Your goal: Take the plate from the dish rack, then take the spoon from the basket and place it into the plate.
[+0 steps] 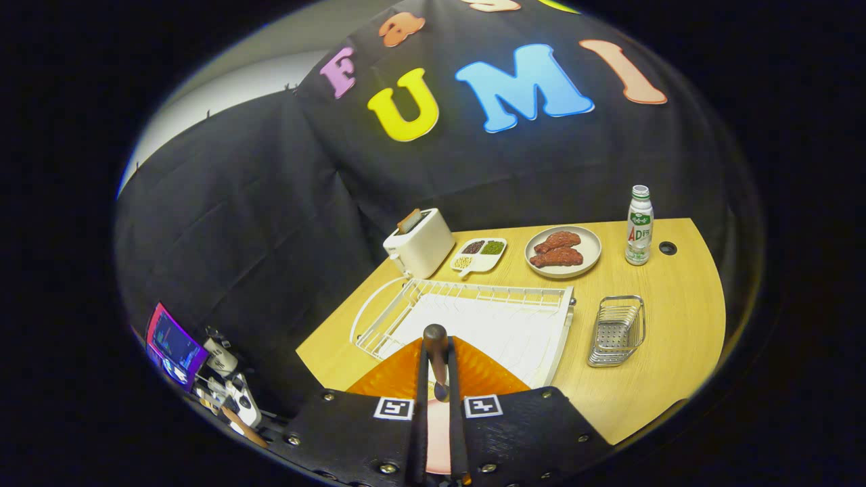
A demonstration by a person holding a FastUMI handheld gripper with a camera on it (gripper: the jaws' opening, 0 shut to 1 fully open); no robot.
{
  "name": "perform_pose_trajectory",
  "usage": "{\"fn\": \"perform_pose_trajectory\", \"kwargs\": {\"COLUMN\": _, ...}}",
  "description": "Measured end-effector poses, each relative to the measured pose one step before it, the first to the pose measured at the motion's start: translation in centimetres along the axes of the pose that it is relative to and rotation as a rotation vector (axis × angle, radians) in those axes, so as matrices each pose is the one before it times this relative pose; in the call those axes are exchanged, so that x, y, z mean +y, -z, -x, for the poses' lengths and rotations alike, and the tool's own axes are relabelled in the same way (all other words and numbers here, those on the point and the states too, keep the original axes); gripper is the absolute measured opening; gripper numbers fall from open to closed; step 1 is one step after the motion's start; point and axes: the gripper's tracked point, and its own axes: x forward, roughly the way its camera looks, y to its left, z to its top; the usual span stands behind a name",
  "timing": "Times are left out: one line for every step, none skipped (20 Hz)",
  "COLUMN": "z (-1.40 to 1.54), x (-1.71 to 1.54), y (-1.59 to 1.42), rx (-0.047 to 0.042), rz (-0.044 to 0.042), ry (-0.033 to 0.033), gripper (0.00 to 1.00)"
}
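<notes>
Both tool [438, 379] fingers pinch the spoon [436, 352] above the orange plate [406, 375]

Mock kitchen booth, toaster [419, 251], dish rack [467, 325], food plate [563, 251] on table [676, 318]

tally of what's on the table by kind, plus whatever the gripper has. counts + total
Plates/dishes: 3 (orange plate, grey plate with meat, white divided dish)
Racks/baskets: 2 (white dish rack, metal basket)
Appliances: 1 (toaster)
Bottles: 1 (bottle)
Utensils: 1 (spoon, handle pinched between the fingers of the gripper, over the orange plate)
Total: 8
</notes>
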Motion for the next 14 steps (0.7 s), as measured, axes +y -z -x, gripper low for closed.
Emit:
{"fn": "perform_pose_trajectory", "kwargs": {"z": -0.35, "x": 0.608, "y": 1.513, "rx": 0.02226, "rz": 0.0283, "ry": 0.00077, "gripper": 0.13}}
{"fn": "perform_pose_trajectory", "kwargs": {"z": -0.408, "x": 0.519, "y": 1.455, "rx": 0.0216, "rz": 0.02016, "ry": 0.00189, "gripper": 0.13}}
{"fn": "perform_pose_trajectory", "kwargs": {"z": -0.448, "x": 0.477, "y": 1.338, "rx": 0.01965, "rz": 0.02026, "ry": 0.00006, "gripper": 0.13}}
{"fn": "perform_pose_trajectory", "kwargs": {"z": -0.37, "x": 0.384, "y": 1.095, "rx": 0.01425, "rz": 0.02183, "ry": 0.00262, "gripper": 0.13}}
{"fn": "perform_pose_trajectory", "kwargs": {"z": -0.222, "x": 0.365, "y": 0.845, "rx": 0.01117, "rz": 0.02228, "ry": 0.00153, "gripper": 0.13}}
{"fn": "perform_pose_trajectory", "kwargs": {"z": -0.264, "x": 0.331, "y": 0.769, "rx": 0.00743, "rz": 0.02538, "ry": 0.00459, "gripper": 0.13}}
{"fn": "perform_pose_trajectory", "kwargs": {"z": -0.254, "x": 0.388, "y": 0.661, "rx": 0.01038, "rz": 0.02392, "ry": 0.00232, "gripper": 0.13}}
{"fn": "perform_pose_trajectory", "kwargs": {"z": -0.356, "x": 0.375, "y": 0.552, "rx": 0.00428, "rz": 0.01945, "ry": 0.00024, "gripper": 0.13}}
{"fn": "perform_pose_trajectory", "kwargs": {"z": -0.273, "x": 0.466, "y": 0.37, "rx": 0.00528, "rz": 0.01586, "ry": -0.0026, "gripper": 0.13}}
{"fn": "perform_pose_trajectory", "kwargs": {"z": -0.145, "x": 0.501, "y": 0.328, "rx": 0.00027, "rz": 0.00952, "ry": -0.00333, "gripper": 0.13}}
{"fn": "perform_pose_trajectory", "kwargs": {"z": -0.265, "x": 0.368, "y": 0.226, "rx": 0.00255, "rz": 0.00949, "ry": -0.00199, "gripper": 0.13}}
{"fn": "perform_pose_trajectory", "kwargs": {"z": -0.33, "x": 0.443, "y": 0.347, "rx": 0.00491, "rz": 0.01074, "ry": -0.0049, "gripper": 0.13}}
{"fn": "perform_pose_trajectory", "kwargs": {"z": -0.232, "x": 0.308, "y": 0.273, "rx": 0.00604, "rz": 0.00807, "ry": -0.00316, "gripper": 0.13}}
{"fn": "perform_pose_trajectory", "kwargs": {"z": -0.239, "x": 0.293, "y": 0.368, "rx": 0.00582, "rz": 0.00708, "ry": -0.00073, "gripper": 0.13}}
